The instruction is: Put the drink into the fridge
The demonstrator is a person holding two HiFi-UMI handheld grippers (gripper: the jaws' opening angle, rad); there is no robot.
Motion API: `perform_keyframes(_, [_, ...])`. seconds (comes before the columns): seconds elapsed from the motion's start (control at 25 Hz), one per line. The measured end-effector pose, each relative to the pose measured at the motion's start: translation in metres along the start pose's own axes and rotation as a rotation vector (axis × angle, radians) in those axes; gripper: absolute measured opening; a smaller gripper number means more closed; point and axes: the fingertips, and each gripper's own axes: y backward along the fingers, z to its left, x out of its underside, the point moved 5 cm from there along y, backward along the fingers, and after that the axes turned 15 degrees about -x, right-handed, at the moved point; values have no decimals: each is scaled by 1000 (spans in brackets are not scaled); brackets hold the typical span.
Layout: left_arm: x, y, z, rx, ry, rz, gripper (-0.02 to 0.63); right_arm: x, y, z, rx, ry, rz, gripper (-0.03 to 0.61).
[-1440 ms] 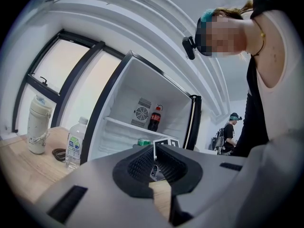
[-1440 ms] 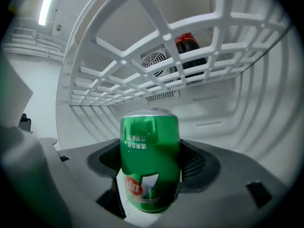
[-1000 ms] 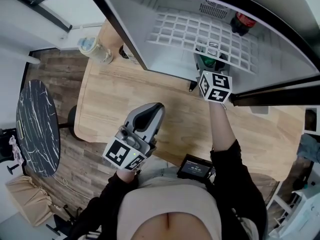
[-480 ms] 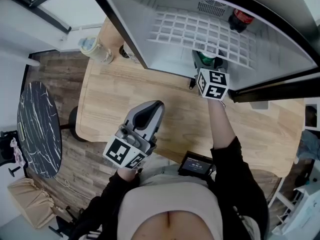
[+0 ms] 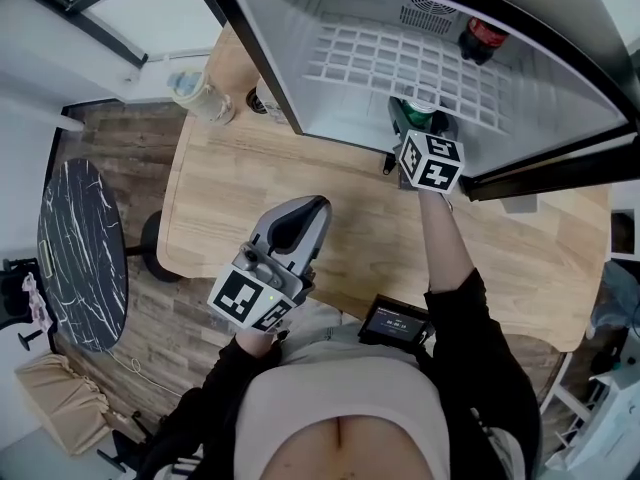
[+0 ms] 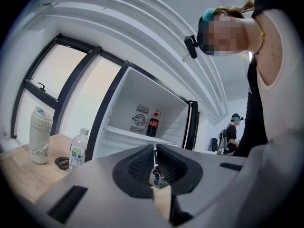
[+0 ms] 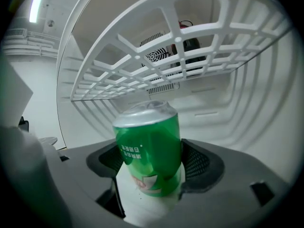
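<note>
Inside the open fridge (image 5: 300,78), toward one o'clock in the head view, the right gripper (image 7: 152,172) pinches the green can (image 7: 149,148) upright between its two pads, beneath the white wire shelf (image 7: 142,61). Farther back at one o'clock, a cola bottle (image 5: 478,38) stands on that shelf near the rear wall. Toward seven o'clock, the left gripper (image 6: 155,164) hangs over the wooden table (image 5: 240,183) with its jaws pressed together on nothing, while a tumbler (image 6: 40,134) and a water bottle (image 6: 78,148) stand at the table's far edge near eleven o'clock.
</note>
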Motion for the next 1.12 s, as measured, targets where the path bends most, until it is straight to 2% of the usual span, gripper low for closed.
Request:
perform_keyframes(0.2, [-5, -4, 0, 11, -5, -15, 23, -4, 5, -1, 25, -27, -13, 357])
perform_keyframes(0.36, [-8, -3, -1, 19, -1, -19, 23, 4, 18, 5, 7, -55, 7, 357])
perform_keyframes(0.72, [-3, -17, -3, 35, -17, -5, 23, 7, 70, 16, 25, -98, 25, 357])
perform_keyframes(0.88, [-3, -22, -7, 53, -22, -4, 23, -4, 92, 25, 24, -142, -4, 357])
perform_keyframes(1.12, [-9, -30, -18, 88, -23, -18, 23, -39, 125, 52, -44, -202, -92, 356])
